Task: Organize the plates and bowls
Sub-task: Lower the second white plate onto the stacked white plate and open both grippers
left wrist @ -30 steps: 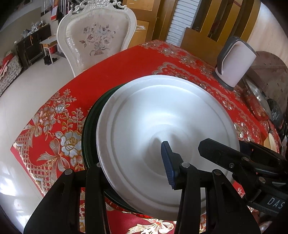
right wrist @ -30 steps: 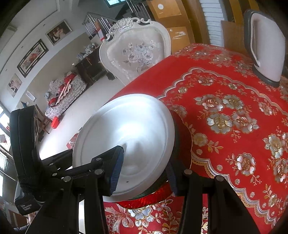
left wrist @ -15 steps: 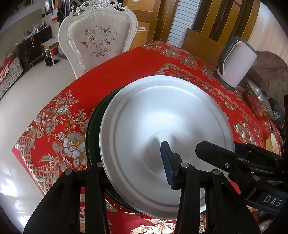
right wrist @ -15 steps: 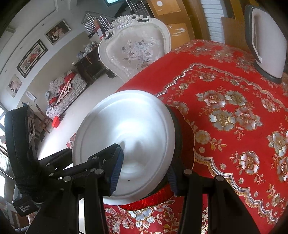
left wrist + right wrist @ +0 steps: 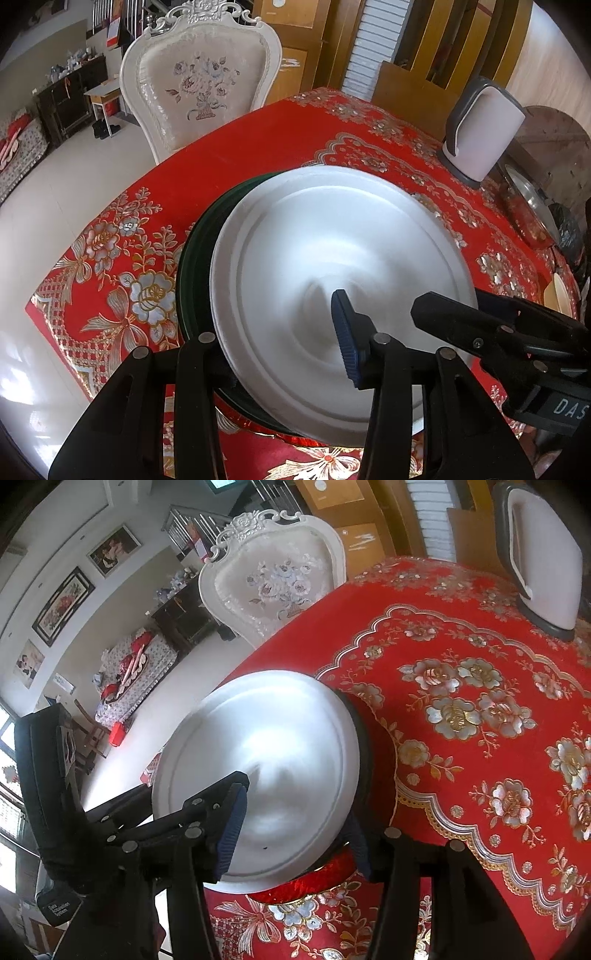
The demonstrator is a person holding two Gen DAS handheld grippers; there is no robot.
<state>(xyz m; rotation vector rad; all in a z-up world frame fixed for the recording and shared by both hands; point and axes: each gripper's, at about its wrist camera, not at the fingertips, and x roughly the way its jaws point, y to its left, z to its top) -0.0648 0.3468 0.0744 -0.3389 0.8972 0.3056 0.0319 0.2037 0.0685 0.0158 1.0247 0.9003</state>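
Plates stacked between both tools: white plate [image 5: 332,258] on top, dark green plate [image 5: 195,258] under it, only its edge showing to the left in the left wrist view. Left tool [image 5: 284,350] pinching the stack at its near rim, blue-padded finger [image 5: 345,339] lying on the white plate's face, other finger below the rim. Right tool [image 5: 295,823] likewise pinching the stack, one padded finger [image 5: 232,823] on the white plate [image 5: 266,768], the other tucked under the dark edge [image 5: 365,760]. Right tool also visible in the left view, just to the right of the left tool [image 5: 491,339]. Stack sits over the red floral worktop [image 5: 258,144], near its front corner; cannot tell if resting or lifted. Ahead of the tools: white carved chair [image 5: 199,81] beyond the worktop edge, white and grey kettle [image 5: 480,129] far right.
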